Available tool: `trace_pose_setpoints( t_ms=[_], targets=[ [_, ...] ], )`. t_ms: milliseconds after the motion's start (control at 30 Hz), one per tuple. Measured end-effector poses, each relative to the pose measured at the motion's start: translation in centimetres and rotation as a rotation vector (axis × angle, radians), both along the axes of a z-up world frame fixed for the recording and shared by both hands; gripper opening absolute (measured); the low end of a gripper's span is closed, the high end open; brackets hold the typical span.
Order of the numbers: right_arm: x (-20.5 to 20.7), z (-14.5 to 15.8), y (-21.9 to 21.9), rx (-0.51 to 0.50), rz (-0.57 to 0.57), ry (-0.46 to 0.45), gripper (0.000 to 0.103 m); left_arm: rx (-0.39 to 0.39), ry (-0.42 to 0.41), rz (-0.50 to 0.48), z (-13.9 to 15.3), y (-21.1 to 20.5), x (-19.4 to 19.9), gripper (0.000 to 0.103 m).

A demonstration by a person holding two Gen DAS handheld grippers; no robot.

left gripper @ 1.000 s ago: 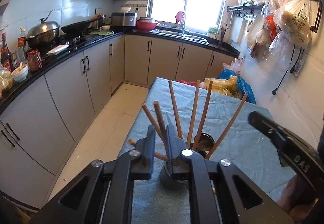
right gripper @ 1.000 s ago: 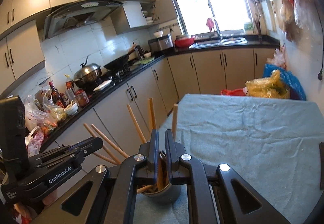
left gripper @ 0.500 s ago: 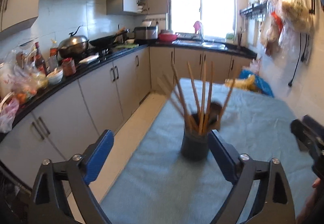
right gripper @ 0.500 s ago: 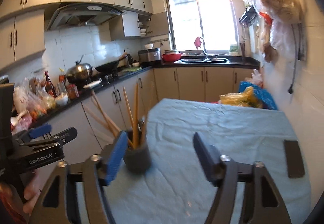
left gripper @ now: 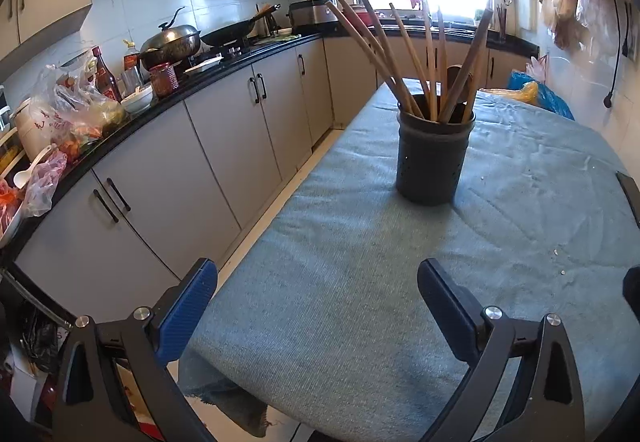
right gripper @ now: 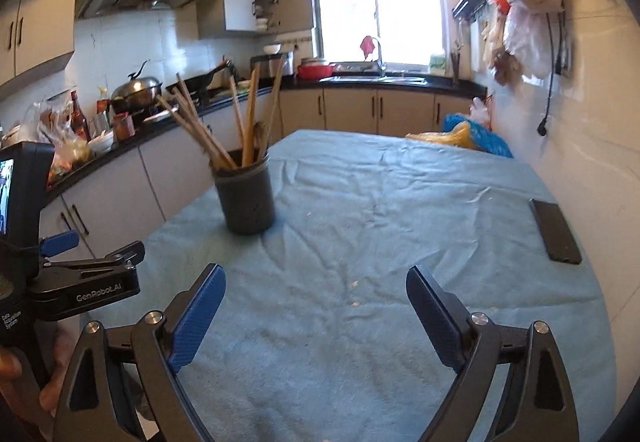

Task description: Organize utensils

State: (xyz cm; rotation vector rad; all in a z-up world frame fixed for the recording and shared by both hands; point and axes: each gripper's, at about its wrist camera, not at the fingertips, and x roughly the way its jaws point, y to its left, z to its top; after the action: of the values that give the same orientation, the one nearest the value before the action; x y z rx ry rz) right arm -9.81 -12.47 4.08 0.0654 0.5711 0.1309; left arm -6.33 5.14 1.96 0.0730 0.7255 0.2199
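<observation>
A dark perforated utensil holder (left gripper: 432, 162) (right gripper: 246, 202) stands upright on the table's blue cloth (left gripper: 360, 282) (right gripper: 400, 202). Several wooden chopsticks and a wooden spoon (left gripper: 400, 54) (right gripper: 244, 114) fan out of it. My left gripper (left gripper: 316, 270) hangs over the near end of the table, well short of the holder; its jaws are opening and nothing is between them. My right gripper (right gripper: 315, 274) is also back from the holder, which stands ahead to its left; its jaws are opening over bare cloth. The left gripper (right gripper: 92, 248) shows at the right wrist view's left edge.
A black phone (right gripper: 555, 236) lies near the table's right edge. Yellow and blue plastic bags (right gripper: 468, 136) sit at the far end. A counter (left gripper: 120, 114) with a wok, bottles and bags runs along the left, across a narrow floor strip. Bags (right gripper: 524, 2) hang on the right wall.
Both grippers have let go of the chopsticks, opened wide and pulled back and down from the holder, which now stands farther ahead in both views.
</observation>
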Motion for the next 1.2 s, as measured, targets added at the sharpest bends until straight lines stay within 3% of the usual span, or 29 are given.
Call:
trace_pose_setpoints(
  t_ms=[667,1200],
  targets=[
    [1.6,-1.6,3.7,-0.058,0.049,0.076,0.095,-0.001,0.034,-0.004,-1.9,1.0,1.1,0.100],
    [2.1,-2.3,4.1,-0.064,0.051,0.108,0.095,0.003,0.048,-0.008,-2.6,1.2,1.3,0.100]
  ],
)
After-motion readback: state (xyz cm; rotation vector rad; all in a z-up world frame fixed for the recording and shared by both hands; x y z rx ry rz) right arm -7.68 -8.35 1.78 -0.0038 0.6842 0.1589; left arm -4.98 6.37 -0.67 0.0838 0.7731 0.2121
